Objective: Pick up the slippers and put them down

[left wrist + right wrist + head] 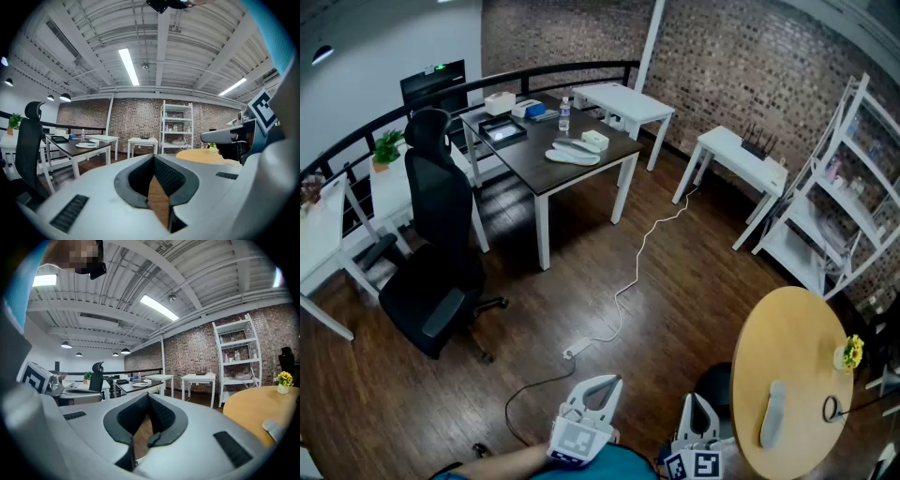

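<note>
Brick-walled room, wood floor. The round yellow wooden counter [792, 323] has one grey slipper [772, 413] plus a small white vase [842, 360] holding yellow flowers [854, 350]. Left claw [609, 381] and right claw [697, 400] are both closed, empty.

Round wooden table [787, 328] — one grey slipper [772, 413], small flower pot [850, 353] on top
</note>
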Motion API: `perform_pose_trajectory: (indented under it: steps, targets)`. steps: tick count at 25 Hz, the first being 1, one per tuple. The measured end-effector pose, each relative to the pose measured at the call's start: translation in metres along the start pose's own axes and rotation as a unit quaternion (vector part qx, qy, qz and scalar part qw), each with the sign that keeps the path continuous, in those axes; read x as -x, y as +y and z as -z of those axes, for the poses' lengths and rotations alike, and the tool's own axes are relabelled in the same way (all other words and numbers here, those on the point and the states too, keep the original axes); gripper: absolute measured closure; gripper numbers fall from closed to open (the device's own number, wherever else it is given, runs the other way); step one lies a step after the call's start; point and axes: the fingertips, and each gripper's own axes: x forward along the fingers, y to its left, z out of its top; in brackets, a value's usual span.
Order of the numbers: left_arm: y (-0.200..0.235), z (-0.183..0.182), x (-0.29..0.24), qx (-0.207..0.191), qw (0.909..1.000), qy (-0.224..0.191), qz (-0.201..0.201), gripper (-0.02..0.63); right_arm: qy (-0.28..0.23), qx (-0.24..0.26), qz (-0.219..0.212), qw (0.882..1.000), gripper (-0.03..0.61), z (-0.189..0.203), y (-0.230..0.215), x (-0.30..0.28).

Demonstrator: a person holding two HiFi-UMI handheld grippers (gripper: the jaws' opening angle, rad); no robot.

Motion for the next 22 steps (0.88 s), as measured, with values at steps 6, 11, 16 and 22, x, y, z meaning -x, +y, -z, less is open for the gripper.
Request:
perform_pose_trajectory:
  steps: [6,11,16,22]
  targets:
    - [0.031,-0.011,-0.035,0.008,0.9995,-0.024,-0.017,0.607,0.002,0.021,-0.002,1.000,0.574,-0.001,-0.015,-0.026]
    - [-0.008,-0.003,-0.053,0.012,0.9998,0.003,0.018,0.607,-0.001,0.006,0.048,0.999,0.574,0.005,-0.058,0.002]
    - [-0.065,0.004,-0.084,-0.011,0.9986,0.008,0.050,0.607,-0.020,-0.005,0.079,0.997,0.574,0.013,-0.115,0.029]
    - [-0.173,-0.016,-0.143,-0.034,0.9963,0.002,0.079,0.607,-0.037,-0.022,0.107,0.993,0.574,0.002,-0.222,0.081]
